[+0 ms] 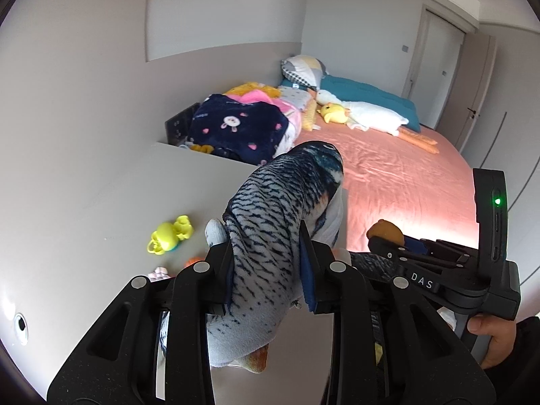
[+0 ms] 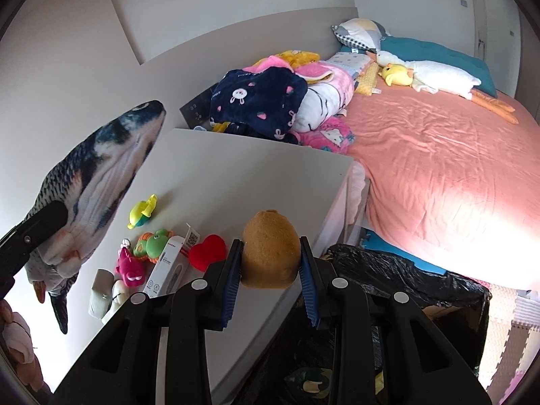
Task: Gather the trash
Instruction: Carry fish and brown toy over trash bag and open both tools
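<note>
My left gripper (image 1: pixel 266 256) is shut on a plush fish (image 1: pixel 280 202) with grey-blue scales, which sticks up and forward between the pads above the white table (image 1: pixel 101 202). In the right wrist view the same fish (image 2: pixel 94 182) hangs at the left, with one left finger (image 2: pixel 44 226) across its body. My right gripper (image 2: pixel 270 266) is shut on a round brown fuzzy toy (image 2: pixel 270 253), held over the table's near corner. That brown toy (image 1: pixel 386 229) also shows at the right of the left wrist view. An open black trash bag (image 2: pixel 388 276) sits just below and right of the right gripper.
Small toys lie on the table (image 2: pixel 236 175): a yellow one (image 2: pixel 143 211), a green frog (image 2: pixel 153 243), a pink figure (image 2: pixel 130 268), a red heart (image 2: pixel 207 249) and a white box (image 2: pixel 168 263). Beyond it is a bed (image 2: pixel 438 155) with piled blankets (image 2: pixel 263 101) and a goose plush (image 2: pixel 435 74).
</note>
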Demonstrator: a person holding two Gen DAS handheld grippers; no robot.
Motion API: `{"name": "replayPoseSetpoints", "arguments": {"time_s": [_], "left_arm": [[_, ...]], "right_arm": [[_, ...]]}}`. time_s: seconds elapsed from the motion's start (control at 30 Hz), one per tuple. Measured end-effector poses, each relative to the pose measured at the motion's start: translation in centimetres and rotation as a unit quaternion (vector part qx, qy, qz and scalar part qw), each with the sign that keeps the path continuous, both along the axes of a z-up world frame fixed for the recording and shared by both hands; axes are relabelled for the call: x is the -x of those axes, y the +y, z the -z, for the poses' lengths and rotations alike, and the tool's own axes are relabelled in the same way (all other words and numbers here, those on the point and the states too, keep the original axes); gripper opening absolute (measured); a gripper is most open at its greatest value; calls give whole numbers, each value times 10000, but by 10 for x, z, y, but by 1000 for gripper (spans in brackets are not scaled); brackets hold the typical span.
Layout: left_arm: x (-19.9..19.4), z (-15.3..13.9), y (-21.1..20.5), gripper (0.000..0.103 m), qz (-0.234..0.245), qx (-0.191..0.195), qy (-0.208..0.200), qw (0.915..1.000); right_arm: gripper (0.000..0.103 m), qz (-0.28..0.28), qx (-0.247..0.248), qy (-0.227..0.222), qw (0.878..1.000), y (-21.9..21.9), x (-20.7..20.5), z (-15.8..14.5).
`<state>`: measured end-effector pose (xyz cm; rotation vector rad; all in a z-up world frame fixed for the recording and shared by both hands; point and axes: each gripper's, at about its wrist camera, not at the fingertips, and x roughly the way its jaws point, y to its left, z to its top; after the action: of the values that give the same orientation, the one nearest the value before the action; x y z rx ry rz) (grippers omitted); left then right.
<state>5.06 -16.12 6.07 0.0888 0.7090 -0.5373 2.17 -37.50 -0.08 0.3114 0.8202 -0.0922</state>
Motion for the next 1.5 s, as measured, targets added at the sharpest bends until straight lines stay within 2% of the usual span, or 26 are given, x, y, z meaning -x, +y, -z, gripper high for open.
{"name": "replayPoseSetpoints", "arguments": {"time_s": [0.57, 1.07, 1.1, 1.13, 1.17, 1.2, 1.23, 1.27, 1.3, 1.5], "left_arm": [[50, -3, -60, 32, 873, 3, 6, 9962], [83, 12, -117, 35, 1811, -67, 276, 9831], [84, 14, -121, 37, 1891, -75, 320, 9814], [86, 16, -125, 45, 1984, -96, 373, 9794], [88, 18, -128, 61, 2114, -126, 438, 9763], [90, 21, -133, 73, 2233, -225, 449, 9735], [93, 21, -135, 95, 2237, -277, 367, 9736], [96, 22, -136, 97, 2209, -317, 235, 9745], [99, 23, -137, 97, 2170, -379, 94, 9754], [101, 25, -138, 97, 2103, -422, 98, 9767]], "right_arm": [[34, 755, 12, -141, 9970, -50, 79, -12], [34, 1633, 21, -128, 9865, -103, 135, -11], [34, 1681, 14, -122, 9857, -106, 138, -12], [34, 1758, 4, -118, 9843, -110, 142, -12], [35, 1856, -12, -126, 9825, -114, 146, -12], [49, 2008, -57, -124, 9795, -119, 151, -12], [76, 2150, -79, -131, 9765, -123, 155, -13], [84, 2345, -92, -170, 9719, -127, 161, -14], [86, 2480, -121, -206, 9685, -130, 165, -15], [86, 2697, -32, -288, 9625, -139, 178, -18]]}}
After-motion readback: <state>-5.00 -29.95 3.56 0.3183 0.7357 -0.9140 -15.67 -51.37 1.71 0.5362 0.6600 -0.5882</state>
